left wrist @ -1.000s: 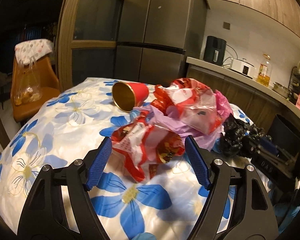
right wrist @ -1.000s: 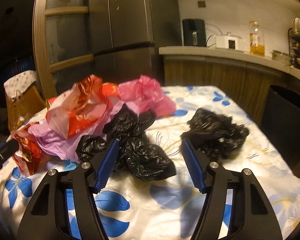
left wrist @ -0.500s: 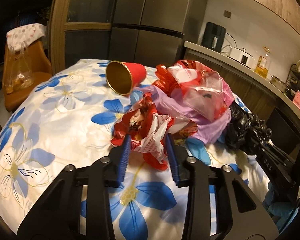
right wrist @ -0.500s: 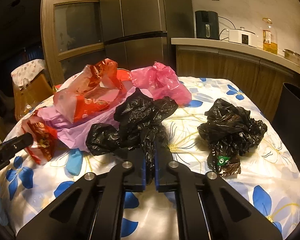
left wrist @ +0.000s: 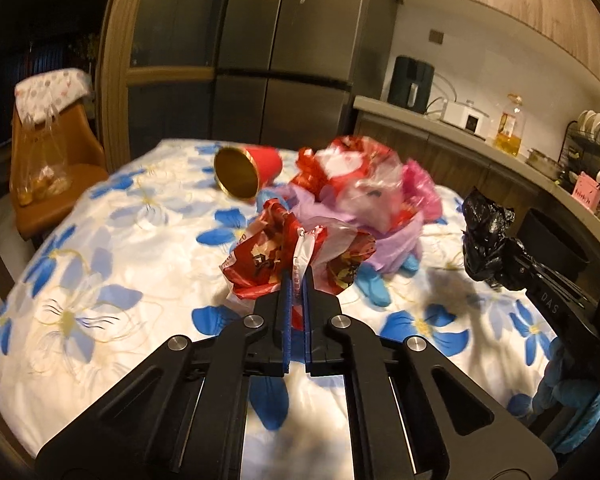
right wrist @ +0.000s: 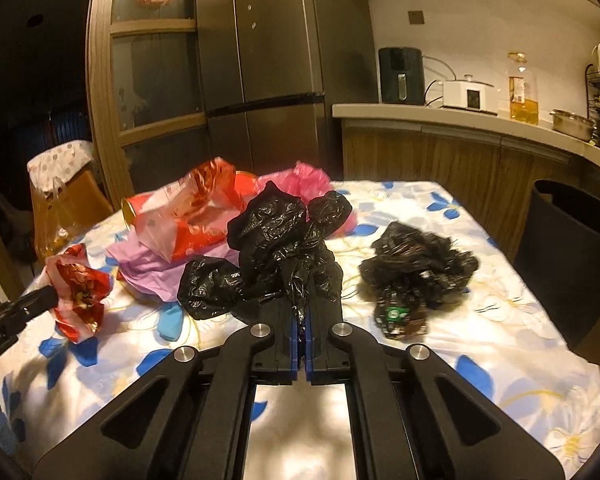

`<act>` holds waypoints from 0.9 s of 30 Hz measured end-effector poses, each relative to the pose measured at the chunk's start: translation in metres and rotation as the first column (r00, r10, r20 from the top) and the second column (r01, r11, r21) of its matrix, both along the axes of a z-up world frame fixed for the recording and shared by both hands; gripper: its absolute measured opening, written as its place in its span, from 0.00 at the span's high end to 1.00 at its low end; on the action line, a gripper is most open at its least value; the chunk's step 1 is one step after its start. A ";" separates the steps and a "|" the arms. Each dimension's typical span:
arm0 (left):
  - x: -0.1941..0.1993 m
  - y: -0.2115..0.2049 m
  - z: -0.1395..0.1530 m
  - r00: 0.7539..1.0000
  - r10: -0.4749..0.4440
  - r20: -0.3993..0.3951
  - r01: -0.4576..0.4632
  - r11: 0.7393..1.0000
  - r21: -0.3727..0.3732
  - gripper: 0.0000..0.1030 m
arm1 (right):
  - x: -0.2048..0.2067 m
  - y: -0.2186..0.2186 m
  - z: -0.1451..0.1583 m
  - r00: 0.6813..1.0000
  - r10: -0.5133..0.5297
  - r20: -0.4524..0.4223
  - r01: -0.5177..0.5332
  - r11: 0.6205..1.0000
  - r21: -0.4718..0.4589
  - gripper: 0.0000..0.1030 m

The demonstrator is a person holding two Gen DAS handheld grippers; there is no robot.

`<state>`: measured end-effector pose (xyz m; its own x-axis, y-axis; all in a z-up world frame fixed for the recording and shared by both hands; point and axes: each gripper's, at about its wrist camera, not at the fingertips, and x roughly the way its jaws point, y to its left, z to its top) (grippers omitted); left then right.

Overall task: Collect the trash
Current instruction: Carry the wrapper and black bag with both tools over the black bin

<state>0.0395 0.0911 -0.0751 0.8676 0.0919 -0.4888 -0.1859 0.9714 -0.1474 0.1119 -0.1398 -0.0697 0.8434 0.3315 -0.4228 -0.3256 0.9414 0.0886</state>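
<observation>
Jaws of the left gripper point(left wrist: 296, 280) are nearly together, clamped on a twist of the red-and-white printed plastic bag point(left wrist: 276, 252); the bag bunches just ahead of the tips and looks lifted a bit off the flower-print cloth on the counter point(left wrist: 100, 280). Beyond the jaws, further out: a red paper cup point(left wrist: 248, 172) on its side w/ gold inside facing the camera, and to the right of it a heap of purple, pink and red bags point(left wrist: 364, 200). Far right of the jaws, the other gripper carries a black wad.

Right wrist view: right gripper point(right wrist: 299, 316) has its jaws pressed together on a neck of the crumpled black trash bag point(right wrist: 284, 240), which balloons up directly ahead of the tips, apparently off the cloth. Right of the jaws, a second black bag wad point(right wrist: 416, 268) w/ a dark wrapper lies on the counter, untouched. Further right, past the counter edge, a black bin point(right wrist: 572, 240) stands open.

Step in hand, by my read: pick-up done on both sides, carry starting. Next move prob needs both loads taken rightwards over the bin rim before letting go; grips are on thin film, so slip or snag on neighbouring bags is the risk. Plenty left on the counter after.
</observation>
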 end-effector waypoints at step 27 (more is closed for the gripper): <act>0.069 -0.161 0.086 0.927 -0.332 0.173 0.330 0.943 0.041 0.97 | -0.034 -0.141 0.075 0.934 -0.301 0.193 0.294 0.954 0.064 0.97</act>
